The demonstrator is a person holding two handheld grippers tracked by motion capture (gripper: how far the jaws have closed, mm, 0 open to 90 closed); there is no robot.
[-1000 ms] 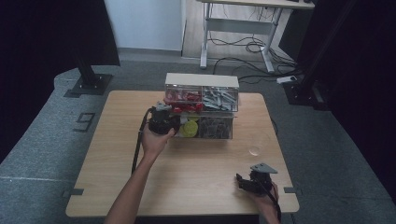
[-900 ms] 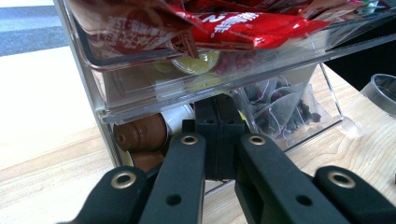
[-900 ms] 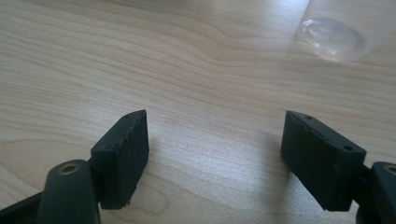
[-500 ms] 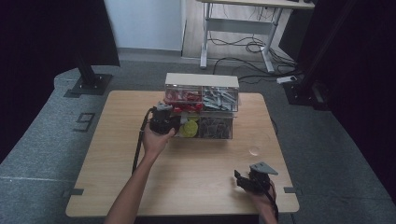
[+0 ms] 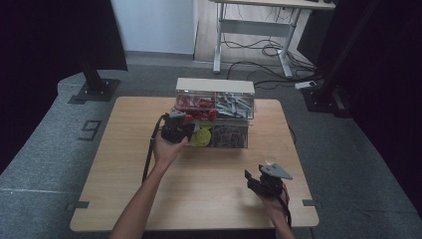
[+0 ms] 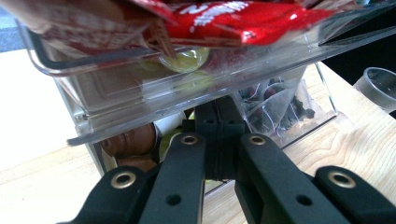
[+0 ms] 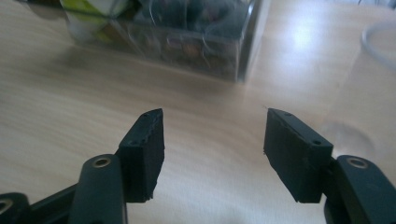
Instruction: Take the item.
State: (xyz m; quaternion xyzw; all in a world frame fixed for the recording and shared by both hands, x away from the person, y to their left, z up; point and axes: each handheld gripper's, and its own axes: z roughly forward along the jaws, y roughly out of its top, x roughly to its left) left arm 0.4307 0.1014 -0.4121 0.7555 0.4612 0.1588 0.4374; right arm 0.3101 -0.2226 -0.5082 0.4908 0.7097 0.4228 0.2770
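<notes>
**Gripper positions at clear drawer organizer**

Left gripper sits at the 9 o'clock end of the clear plastic two-tier drawer organizer, its jaws pinched tight on the front edge of the clear upper drawer holding red packets. Right gripper, at 5 o'clock on the light wooden table, has just been closing; its jaws stand moderately apart, nothing between them. Clear plastic cup stands just beyond it at 12 o'clock.
</notes>
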